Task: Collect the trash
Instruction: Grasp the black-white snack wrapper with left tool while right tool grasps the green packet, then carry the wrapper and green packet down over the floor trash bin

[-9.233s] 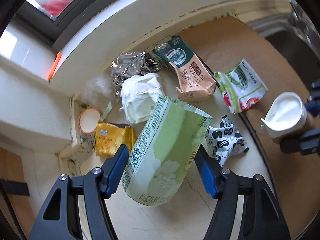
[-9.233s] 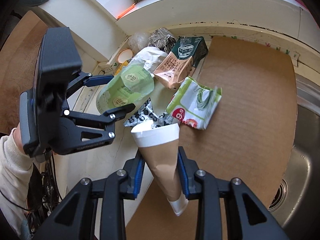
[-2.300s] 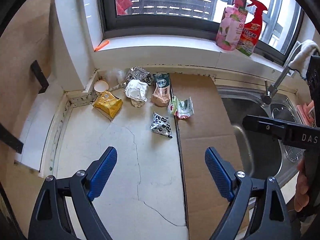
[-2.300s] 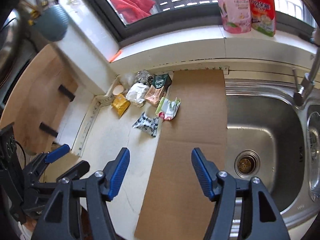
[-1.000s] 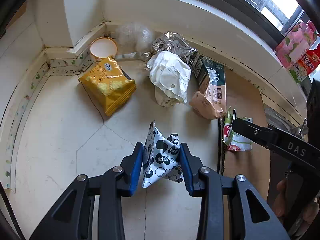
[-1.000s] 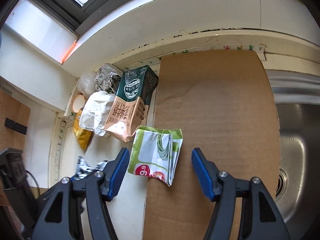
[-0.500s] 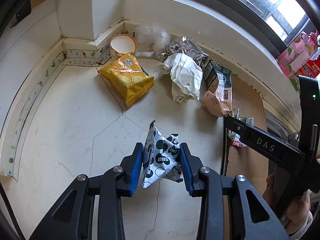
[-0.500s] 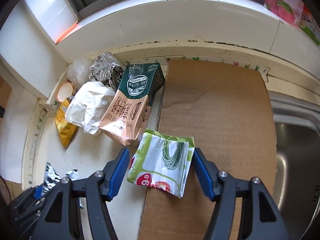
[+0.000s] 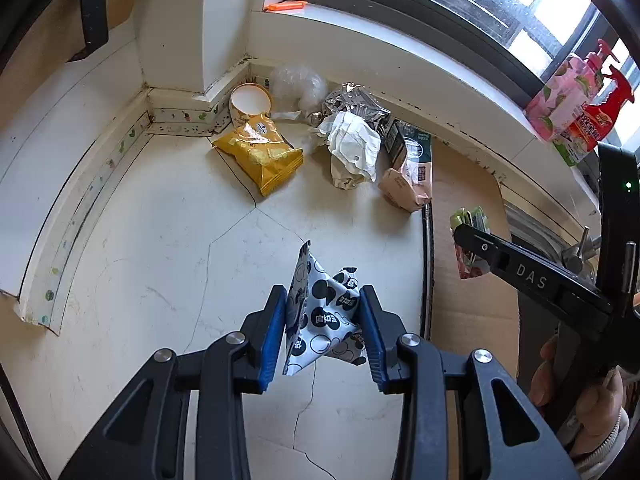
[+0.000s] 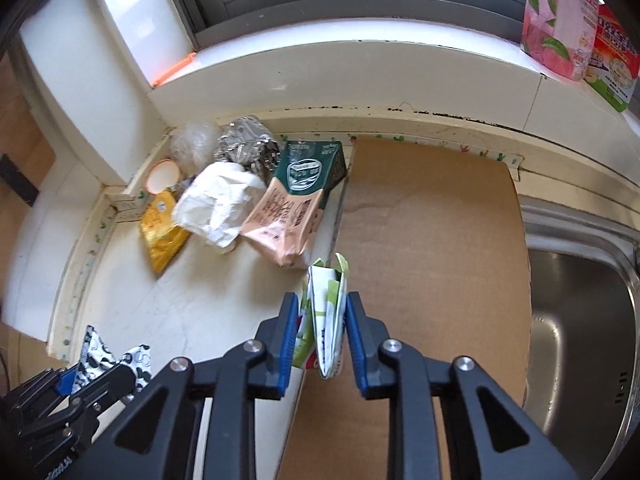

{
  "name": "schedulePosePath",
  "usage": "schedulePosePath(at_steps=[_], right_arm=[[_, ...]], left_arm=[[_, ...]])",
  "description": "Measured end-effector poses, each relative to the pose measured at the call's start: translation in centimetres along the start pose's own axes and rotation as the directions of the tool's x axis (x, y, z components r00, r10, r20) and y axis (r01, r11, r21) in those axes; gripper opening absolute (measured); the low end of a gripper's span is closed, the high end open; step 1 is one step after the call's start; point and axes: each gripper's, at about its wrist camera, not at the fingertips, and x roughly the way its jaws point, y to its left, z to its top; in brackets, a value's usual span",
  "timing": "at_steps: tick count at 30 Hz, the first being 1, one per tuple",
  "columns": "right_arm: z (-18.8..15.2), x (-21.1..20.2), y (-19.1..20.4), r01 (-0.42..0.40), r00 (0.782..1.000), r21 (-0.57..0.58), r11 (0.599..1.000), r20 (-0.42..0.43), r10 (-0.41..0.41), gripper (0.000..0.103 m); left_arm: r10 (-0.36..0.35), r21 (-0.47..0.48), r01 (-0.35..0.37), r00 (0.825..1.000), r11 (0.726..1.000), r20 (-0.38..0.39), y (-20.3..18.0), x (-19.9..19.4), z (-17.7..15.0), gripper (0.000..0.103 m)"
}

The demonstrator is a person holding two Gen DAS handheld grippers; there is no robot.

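My left gripper (image 9: 323, 330) is shut on a black-and-white spotted wrapper (image 9: 320, 312), held a little above the white counter (image 9: 140, 260). My right gripper (image 10: 322, 342) is shut on a green-and-white packet (image 10: 326, 312), squeezed flat and lifted over the edge of the cardboard sheet (image 10: 432, 248). In the left wrist view that packet (image 9: 468, 224) hangs from the right gripper's black finger. More trash lies in the back corner: a yellow snack bag (image 9: 260, 156), crumpled white paper (image 9: 354, 148), a green-and-pink carton (image 9: 412, 172), crumpled foil (image 9: 356, 102), clear plastic (image 9: 298, 82) and a small paper cup (image 9: 248, 102).
A steel sink (image 10: 580, 320) lies right of the cardboard. Pink and red bottles (image 9: 576, 104) stand on the window sill. A wall and pillar close the counter's left and back sides. A person's hand (image 9: 580, 396) holds the right gripper at the left view's right edge.
My right gripper has closed on the green-and-white packet and lifted it off the cardboard, folding it upright. My left gripper has drawn back a little with the spotted wrapper still held.
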Motion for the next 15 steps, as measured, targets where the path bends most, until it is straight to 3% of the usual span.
schedulePosePath(at_steps=[9, 15], right_arm=[[-6.9, -6.9, -0.5, -0.185, 0.983, 0.082, 0.979, -0.007, 0.186, 0.021], [-12.9, -11.8, 0.3, -0.234, 0.972, 0.109, 0.966, 0.017, 0.233, 0.02]], left_arm=[[-0.046, 0.064, 0.045, 0.999, 0.997, 0.006, 0.2, -6.3, -5.8, 0.035], [-0.093, 0.111, 0.092, 0.996, 0.989, 0.004, 0.5, -10.9, -10.9, 0.035]])
